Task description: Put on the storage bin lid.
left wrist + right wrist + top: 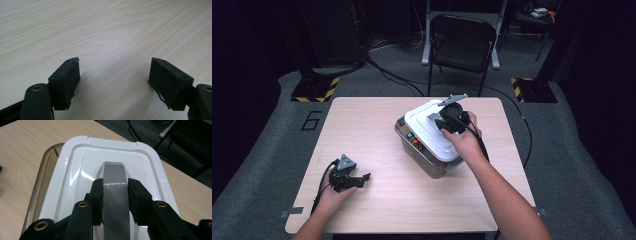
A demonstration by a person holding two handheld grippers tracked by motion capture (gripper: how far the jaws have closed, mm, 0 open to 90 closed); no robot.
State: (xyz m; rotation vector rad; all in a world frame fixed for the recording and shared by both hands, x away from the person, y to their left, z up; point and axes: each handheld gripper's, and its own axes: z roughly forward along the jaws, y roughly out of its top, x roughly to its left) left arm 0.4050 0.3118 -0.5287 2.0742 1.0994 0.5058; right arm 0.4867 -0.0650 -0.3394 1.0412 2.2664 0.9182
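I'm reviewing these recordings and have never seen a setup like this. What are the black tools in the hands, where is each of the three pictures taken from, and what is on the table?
A person holds a two-jaw hand tool in each hand. The high view looks down on the wooden table. The other two pictures come from cameras riding on the tools, looking along their black jaws.

On the table stands a clear storage box with a white lid sitting askew on it. The right gripper is closed on the lid's grey handle, one pad on each side. The left gripper rests on the table near the front left corner, jaws wide apart and empty, with bare wood between them.
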